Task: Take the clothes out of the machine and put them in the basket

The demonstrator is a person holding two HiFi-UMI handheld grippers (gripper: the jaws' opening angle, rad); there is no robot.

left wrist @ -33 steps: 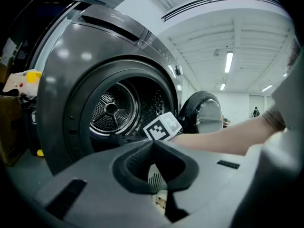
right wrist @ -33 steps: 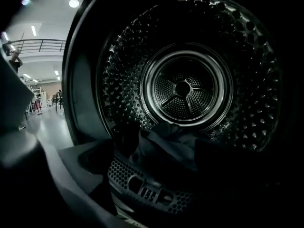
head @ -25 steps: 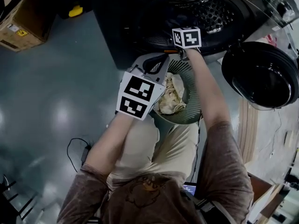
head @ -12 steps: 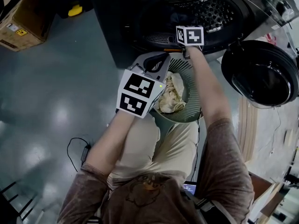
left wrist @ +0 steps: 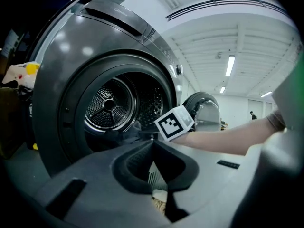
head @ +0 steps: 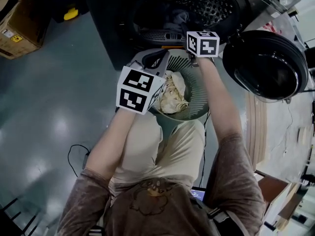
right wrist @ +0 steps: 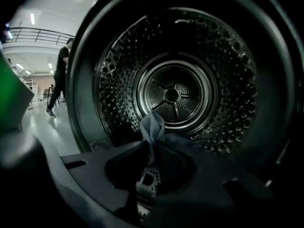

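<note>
Right gripper [right wrist: 152, 148]: jaws nearly together, and they have just been closing. A fold of grey-blue cloth [right wrist: 153, 126] is pinched between the tips and stands up above them. The gripper sits at the mouth of the washing machine [head: 110, 31] and points into its perforated drum [right wrist: 173, 94]. The cloth is at the machine's lower lip, outside the basket.

Left gripper [left wrist: 153, 143]: the tips meet with no gap. It is at the rim of the basket [head: 195, 113], on the side nearest the machine. Basket slats show through the opening behind the tips. Cannot tell whether the rim itself is pinched.

The basket stands just in front of the machine, below its opening, between the person's knees. Cream clothes [head: 172, 92] lie bunched inside it. The round door [head: 266, 65] hangs open beside the machine's opening.

Room: a glossy grey floor [head: 54, 97] runs out from the machine. A cardboard box [head: 15, 31] sits well apart from the machine, and a dark cable [head: 76, 154] lies on the floor. The white ceiling above the machine carries strip lights [left wrist: 230, 65]. A person in dark clothes [right wrist: 59, 75] is well beyond the machine.
</note>
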